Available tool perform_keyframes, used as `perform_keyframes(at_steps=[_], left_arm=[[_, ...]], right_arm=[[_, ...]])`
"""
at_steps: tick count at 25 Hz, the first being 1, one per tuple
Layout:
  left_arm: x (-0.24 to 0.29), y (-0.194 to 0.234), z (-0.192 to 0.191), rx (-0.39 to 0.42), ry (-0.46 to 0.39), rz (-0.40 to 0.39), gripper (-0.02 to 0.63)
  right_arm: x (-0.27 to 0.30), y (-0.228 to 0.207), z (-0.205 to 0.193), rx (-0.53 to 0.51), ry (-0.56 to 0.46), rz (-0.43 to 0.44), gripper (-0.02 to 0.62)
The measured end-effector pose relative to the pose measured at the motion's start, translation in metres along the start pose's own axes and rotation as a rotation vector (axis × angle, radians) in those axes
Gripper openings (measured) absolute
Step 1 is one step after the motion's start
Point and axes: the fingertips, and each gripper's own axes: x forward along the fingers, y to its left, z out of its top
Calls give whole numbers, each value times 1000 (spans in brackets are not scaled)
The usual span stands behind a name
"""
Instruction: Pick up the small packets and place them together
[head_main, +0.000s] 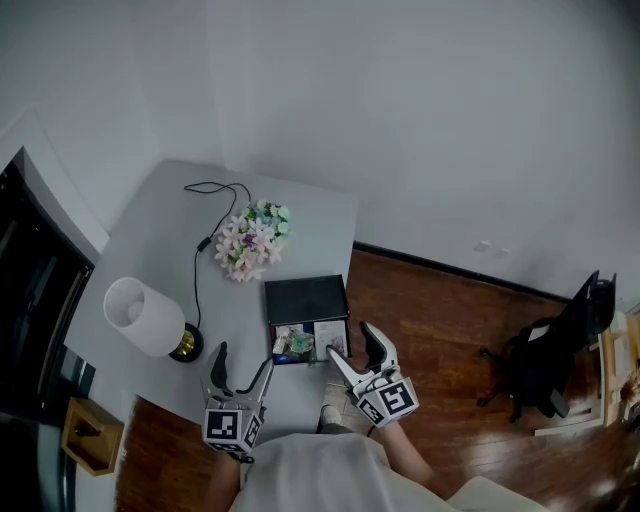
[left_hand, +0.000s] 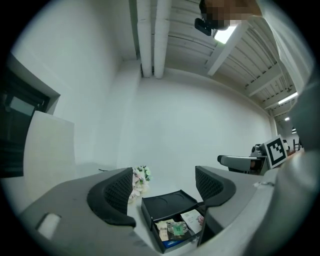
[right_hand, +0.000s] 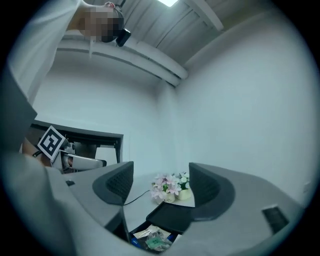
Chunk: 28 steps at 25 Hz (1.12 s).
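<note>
Several small packets (head_main: 300, 342) lie inside an open black box (head_main: 306, 298) near the grey table's front edge. In the left gripper view the packets (left_hand: 177, 227) show low between the jaws, in front of the raised lid of the box (left_hand: 167, 204). My left gripper (head_main: 240, 366) hovers just left of the box, open and empty. My right gripper (head_main: 355, 352) is at the box's right front corner, also open with nothing between its jaws. The right gripper view shows the packets (right_hand: 152, 240) at the bottom edge, below the gripper (right_hand: 160, 185).
A white-shaded lamp (head_main: 145, 318) stands at the table's left front, with its black cable (head_main: 205, 215) running back. A small pot of flowers (head_main: 255, 240) sits behind the box. A black chair (head_main: 555, 350) stands on the wooden floor to the right.
</note>
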Motion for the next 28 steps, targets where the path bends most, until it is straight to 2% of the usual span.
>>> perform_keyframes(at_steps=[3,6,9,12,16,22,28], left_arm=[[0,2,-2,-21,9,9,383],[-1,4,-4,-23,21,13,382],[-3,4,-7,-29,22,15,382],[-4,5,-9,-28,29,19,382],[-7,7,-12,-14,50,26,382],[-19,10,-15,5,71,58,382],[-31,15,-11,25,67,112,376]], right_arm=[[0,0,-2,-26,23,3,356],[0,3,-9,-16,45,30,319],[3,8,-27,-15,109,74,319],[12,15,-66,-10,248,143,319],[29,22,-139,-22,497,245,319],[68,32,-228,-161,785,406,318],[76,37,-294,-275,1045,502,316]])
